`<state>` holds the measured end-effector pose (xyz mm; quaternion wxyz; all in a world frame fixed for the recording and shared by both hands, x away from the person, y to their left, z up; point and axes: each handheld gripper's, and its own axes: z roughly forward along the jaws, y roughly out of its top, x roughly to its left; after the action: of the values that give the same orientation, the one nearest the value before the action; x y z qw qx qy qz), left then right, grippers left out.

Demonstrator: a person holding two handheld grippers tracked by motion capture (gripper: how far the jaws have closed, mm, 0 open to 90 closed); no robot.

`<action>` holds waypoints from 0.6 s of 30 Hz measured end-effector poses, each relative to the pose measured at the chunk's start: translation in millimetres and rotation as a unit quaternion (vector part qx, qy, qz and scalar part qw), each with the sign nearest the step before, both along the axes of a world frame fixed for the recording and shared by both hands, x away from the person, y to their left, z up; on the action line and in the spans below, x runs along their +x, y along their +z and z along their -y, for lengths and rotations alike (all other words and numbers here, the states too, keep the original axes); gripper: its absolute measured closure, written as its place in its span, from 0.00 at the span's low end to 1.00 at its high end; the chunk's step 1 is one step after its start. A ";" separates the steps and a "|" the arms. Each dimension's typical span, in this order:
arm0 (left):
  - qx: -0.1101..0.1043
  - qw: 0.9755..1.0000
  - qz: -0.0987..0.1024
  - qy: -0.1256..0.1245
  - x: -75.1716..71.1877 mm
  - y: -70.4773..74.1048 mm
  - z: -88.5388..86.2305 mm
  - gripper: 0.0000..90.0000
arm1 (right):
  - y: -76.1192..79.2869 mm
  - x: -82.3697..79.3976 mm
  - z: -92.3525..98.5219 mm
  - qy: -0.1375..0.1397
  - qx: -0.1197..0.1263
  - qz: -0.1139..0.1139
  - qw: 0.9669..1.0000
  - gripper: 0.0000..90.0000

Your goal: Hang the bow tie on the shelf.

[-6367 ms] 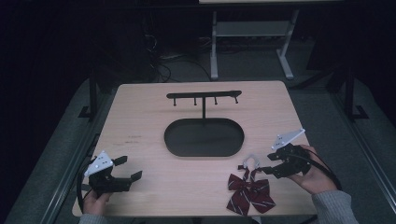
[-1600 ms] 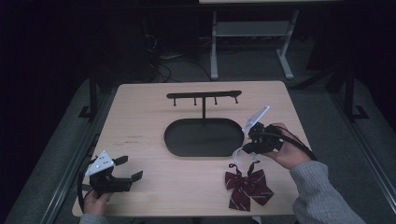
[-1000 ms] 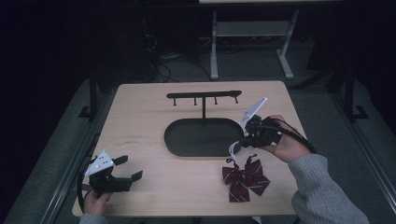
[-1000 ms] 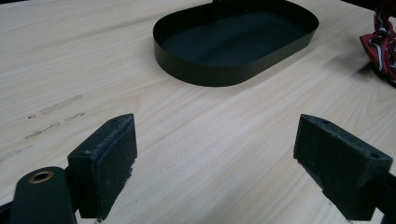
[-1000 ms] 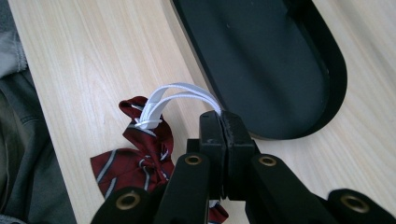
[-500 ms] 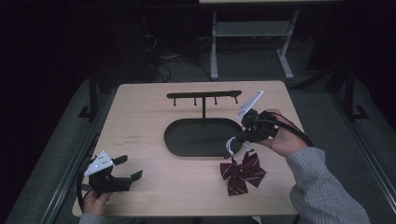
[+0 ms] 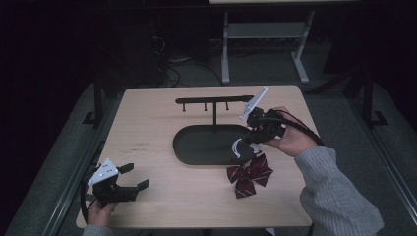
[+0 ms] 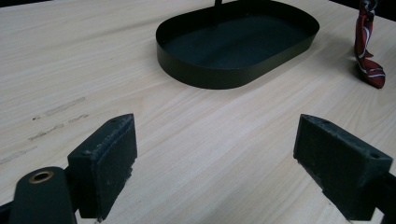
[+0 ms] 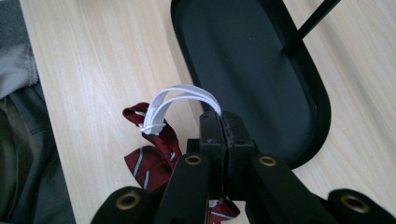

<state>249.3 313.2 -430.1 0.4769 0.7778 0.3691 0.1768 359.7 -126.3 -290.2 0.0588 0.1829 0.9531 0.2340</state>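
Now pinching white elastic loop (image 9: 187, 94) in clenched right gripper (image 7: 252, 139) fingers, dangling bow tie (image 7: 249, 174) over table (image 7: 147, 123) just near-right of black tray (image 7: 206, 145); hook bar (image 7: 214, 100) lying up and far-left of loop. Left gripper (image 7: 125, 184) idling, fingers spread, far off.

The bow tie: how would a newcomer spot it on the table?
Start from the black oval tray at the table's middle. At its near right rim, the bow tie dangles from the right tongs by its white loop: the only red, striped thing.
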 end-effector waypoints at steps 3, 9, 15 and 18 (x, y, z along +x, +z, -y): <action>-0.001 1.000 0.001 0.000 0.1 0.0 -0.1 0.15 | 2.7 2.6 -3.3 0.002 0.000 0.000 1.000 0.98; -0.001 1.000 0.001 0.000 0.3 0.1 -0.7 0.15 | 9.3 9.0 -7.9 0.005 -0.001 0.004 1.000 0.98; -0.001 1.000 0.001 0.000 0.2 0.2 -0.8 0.15 | 14.4 15.5 -12.9 0.009 -0.002 0.004 1.000 0.98; -0.001 1.000 0.001 0.000 0.2 0.3 -1.0 0.15 | 17.1 17.9 -14.8 0.006 0.000 0.003 1.000 0.98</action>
<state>249.4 314.2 -429.8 0.4782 0.7771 0.3686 0.1776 377.7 -111.5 -273.1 0.0599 0.1763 0.9539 0.2352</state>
